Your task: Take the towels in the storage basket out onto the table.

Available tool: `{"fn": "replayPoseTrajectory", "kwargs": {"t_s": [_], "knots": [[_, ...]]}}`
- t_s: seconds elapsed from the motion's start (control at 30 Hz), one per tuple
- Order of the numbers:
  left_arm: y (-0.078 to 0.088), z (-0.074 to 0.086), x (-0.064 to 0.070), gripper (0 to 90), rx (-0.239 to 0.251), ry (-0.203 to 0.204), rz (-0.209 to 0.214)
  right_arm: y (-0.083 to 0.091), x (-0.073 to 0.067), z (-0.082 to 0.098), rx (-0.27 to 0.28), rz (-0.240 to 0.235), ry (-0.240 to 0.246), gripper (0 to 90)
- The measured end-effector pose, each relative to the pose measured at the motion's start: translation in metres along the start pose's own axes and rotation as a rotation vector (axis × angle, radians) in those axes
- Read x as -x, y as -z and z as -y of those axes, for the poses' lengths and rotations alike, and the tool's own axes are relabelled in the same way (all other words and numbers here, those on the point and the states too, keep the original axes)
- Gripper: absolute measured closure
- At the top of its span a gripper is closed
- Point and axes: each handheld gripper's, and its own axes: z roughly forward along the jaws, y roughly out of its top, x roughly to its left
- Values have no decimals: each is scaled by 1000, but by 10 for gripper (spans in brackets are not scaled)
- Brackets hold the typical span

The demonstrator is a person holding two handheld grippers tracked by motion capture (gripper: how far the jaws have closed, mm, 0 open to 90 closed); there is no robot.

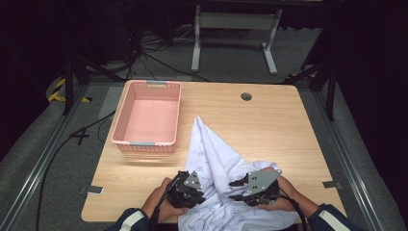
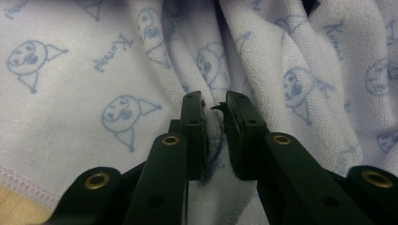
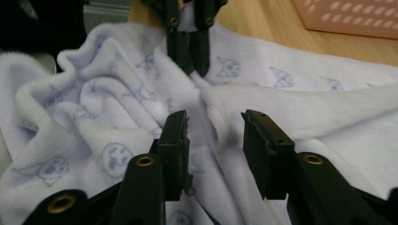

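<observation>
Listing towel point(image 1: 216, 159) bunched unfolded at table's point(image 1: 269, 125) near edge, basket point(image 1: 120, 125) empty, we logged left gripper point(image 2: 215, 104) pinching a fold, right gripper point(image 3: 213, 123) agape around a ridge, holding nothing.

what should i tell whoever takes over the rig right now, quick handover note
Left gripper: fingers nearly closed, pinching a fold of the towel.
Right gripper: fingers open around a raised fold of the towel, not clamped yet.
Towel: white with a blue cartoon print, rumpled at the near edge of the table, one corner pointing toward the far side.
Pink basket: far left on the table, empty.
Done: nothing folded or put in the basket.
Left: probably close the right gripper on its fold, then handle the towel.
</observation>
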Motion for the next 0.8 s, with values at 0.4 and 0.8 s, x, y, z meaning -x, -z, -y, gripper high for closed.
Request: {"fn": "replayPoseTrajectory", "kwargs": {"t_s": [0.4, 0.8], "knots": [[-2, -4, -1, 765, -12, -9, 29, -7, 5, 1, -32, -23, -60, 581], [-4, -6, -7, 776, 10, 2, 2, 40, 74, 25, -125, 443, -69, 877]]}}
